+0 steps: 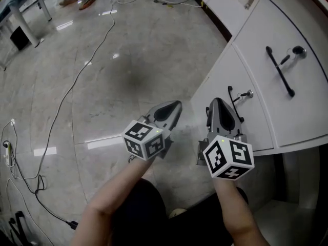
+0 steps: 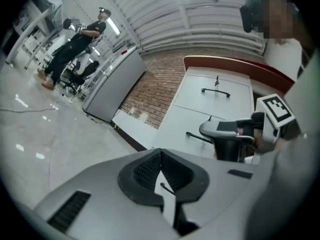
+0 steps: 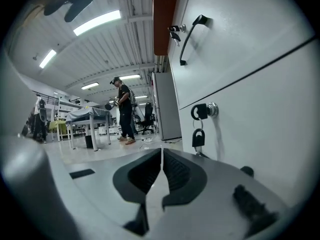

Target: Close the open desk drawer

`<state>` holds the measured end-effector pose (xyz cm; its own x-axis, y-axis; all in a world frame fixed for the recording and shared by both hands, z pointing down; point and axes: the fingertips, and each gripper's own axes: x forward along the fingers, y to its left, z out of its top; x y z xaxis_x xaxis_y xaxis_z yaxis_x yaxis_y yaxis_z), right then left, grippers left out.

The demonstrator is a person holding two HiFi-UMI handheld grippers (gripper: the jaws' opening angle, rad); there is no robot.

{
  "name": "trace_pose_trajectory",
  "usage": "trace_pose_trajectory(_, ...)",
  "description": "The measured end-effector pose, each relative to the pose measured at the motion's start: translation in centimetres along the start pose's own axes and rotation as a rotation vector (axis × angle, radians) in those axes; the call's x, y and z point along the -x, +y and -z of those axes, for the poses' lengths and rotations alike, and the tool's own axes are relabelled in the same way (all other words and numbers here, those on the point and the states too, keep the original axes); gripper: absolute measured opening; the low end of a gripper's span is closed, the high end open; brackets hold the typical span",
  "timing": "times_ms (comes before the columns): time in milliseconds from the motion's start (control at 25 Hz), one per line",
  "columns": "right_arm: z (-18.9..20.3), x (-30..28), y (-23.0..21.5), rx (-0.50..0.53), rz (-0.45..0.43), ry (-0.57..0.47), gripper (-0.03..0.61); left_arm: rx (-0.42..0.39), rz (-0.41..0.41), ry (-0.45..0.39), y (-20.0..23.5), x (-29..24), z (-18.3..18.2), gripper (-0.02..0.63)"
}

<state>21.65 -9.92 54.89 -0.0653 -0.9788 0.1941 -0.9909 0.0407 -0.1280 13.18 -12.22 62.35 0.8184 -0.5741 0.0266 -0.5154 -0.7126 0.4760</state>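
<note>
A: Where do we log the drawer?

B: The lower white flat drawer front (image 1: 224,88), just beside the right gripper (image 1: 218,102). We can't tell if they touch. In the right gripper view its face sits level with the upper white drawer front (image 3: 250,29) and the seam is even, so we judge it's already shut.

A: Claws?

B: Both are pinched fully together with nothing in them. We read that as a pushing posture. Closed jaws make a blunt nose, so there's no need to grab the long black bar handle (image 1: 279,70).

A: Why is the left gripper (image 1: 176,106) out there?

B: It's over the glossy grey stone floor (image 1: 128,50), apart from the fronts. We guess it's the spare hand kept clear. The small dark keys hanging from the round lock (image 3: 198,138) are near the right gripper, so we flag a snag risk.
</note>
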Motion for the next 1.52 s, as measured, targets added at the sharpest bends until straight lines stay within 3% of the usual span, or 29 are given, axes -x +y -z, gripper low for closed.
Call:
trace_pose_trajectory(200, -0.4, 0.5, 2.7, -0.077, -0.019, 0.022, 0.014, -0.082, -0.080, -0.035, -0.6, 2.9, -4.3, 0.011)
trace_pose_trajectory(520, -3.2, 1.7, 5.0, -0.037, 0.037, 0.034, 0.014, -0.136, -0.155, -0.054, -2.1, 7.0, -7.9, 0.009)
trace_pose_trajectory(800, -3.7, 1.9, 7.8, -0.072, 0.037, 0.134, 0.014, -0.015, -0.243, -0.119, -3.6, 10.5, -8.9, 0.011)
trace_pose_trajectory(880, -6.1, 2.3, 8.5, -0.026, 0.015, 0.088, 0.014, 0.020, -0.235, -0.124, -4.4, 11.2, -9.4, 0.011)
trace_pose_trajectory(1000, -9.7, 3.4, 9.1, 0.011, -0.027, 0.002, 0.014, 0.002, -0.257, -0.099, -5.5, 12.3, -10.8, 0.011)
trace_pose_trajectory(1200, -15.0, 6.0, 10.4, 0.021, -0.017, -0.066, 0.014, -0.040, -0.279, -0.083, -8.1, 14.5, -17.0, 0.009)
trace_pose_trajectory(1400, -20.4, 9.6, 11.7, -0.019, 0.020, -0.016, 0.014, -0.076, -0.270, -0.065, -12.0, 16.6, -24.5, 0.011)
trace_pose_trajectory(1520, -23.8, 11.7, 13.1, 0.009, 0.021, 0.016, 0.014, -0.087, -0.278, -0.076, -14.6, 17.6, -29.0, 0.011)
